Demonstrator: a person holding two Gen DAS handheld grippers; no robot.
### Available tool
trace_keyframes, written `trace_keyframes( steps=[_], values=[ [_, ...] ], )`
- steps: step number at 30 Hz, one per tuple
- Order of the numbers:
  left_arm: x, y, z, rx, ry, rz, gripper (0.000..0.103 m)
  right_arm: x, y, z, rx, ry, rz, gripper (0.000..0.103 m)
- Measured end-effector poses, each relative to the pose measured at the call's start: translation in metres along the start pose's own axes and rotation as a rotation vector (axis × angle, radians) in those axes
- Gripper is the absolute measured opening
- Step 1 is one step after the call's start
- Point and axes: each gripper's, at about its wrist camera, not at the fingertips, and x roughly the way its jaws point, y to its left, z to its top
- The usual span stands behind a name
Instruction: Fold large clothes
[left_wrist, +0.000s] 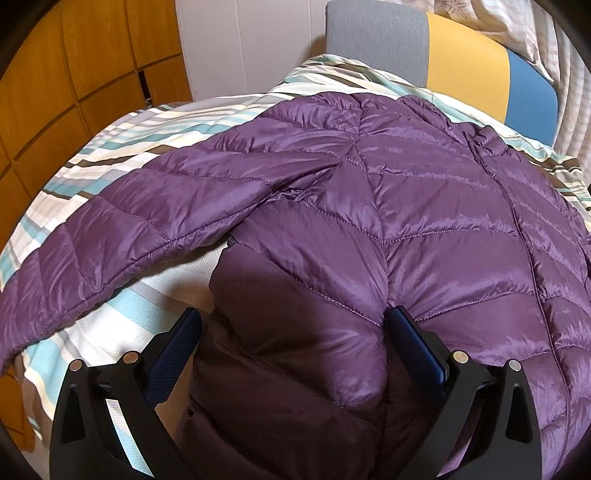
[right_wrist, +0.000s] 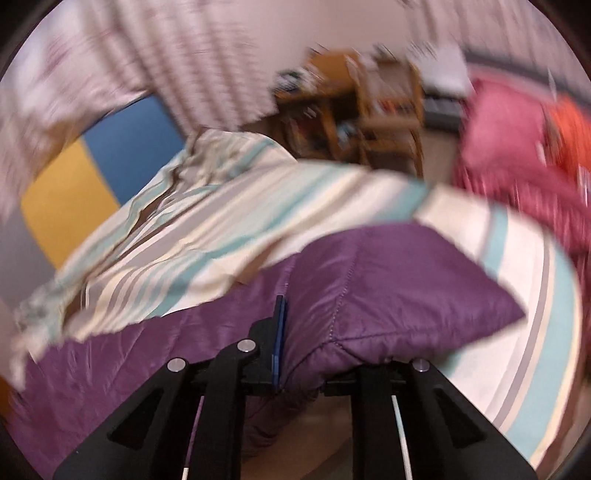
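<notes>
Bedroom in a home. Bed with striped sheet (left_wrist: 122, 136) fills the middle of the left wrist view; padded headboard (left_wrist: 461, 59) in grey, yellow and blue at 1 o'clock, wooden wardrobe doors (left_wrist: 74, 62) at 10 o'clock. Right wrist view, blurred: curtain (right_wrist: 184, 55) at 11 o'clock, wooden shelf (right_wrist: 369, 107) at 1 o'clock.

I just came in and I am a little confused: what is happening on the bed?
A person is folding a purple puffer jacket spread on the striped bedsheet. The left gripper has its jaws open around the jacket's lower edge. The right gripper has a sleeve end bunched between its jaws; that view is blurred.
</notes>
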Motion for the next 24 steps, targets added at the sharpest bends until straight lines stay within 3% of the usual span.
trace_keyframes(
  steps=[7, 10, 15, 24],
  values=[
    [-0.003, -0.002, -0.003, 0.004, -0.027, 0.026, 0.1, -0.029, 0.117, -0.024, -0.426, -0.157, 0.052, 0.011],
    [-0.004, -0.003, -0.003, 0.01, -0.034, 0.035, 0.1, -0.04, 0.167, -0.047, -0.587, -0.203, 0.113, 0.011],
    [-0.001, 0.004, -0.003, -0.024, -0.021, -0.011, 0.1, -0.062, 0.249, -0.11, -0.874, -0.281, 0.215, 0.01],
    [-0.001, 0.005, -0.004, -0.032, -0.021, -0.023, 0.1, -0.074, 0.334, -0.204, -1.141, -0.286, 0.375, 0.01]
  ],
)
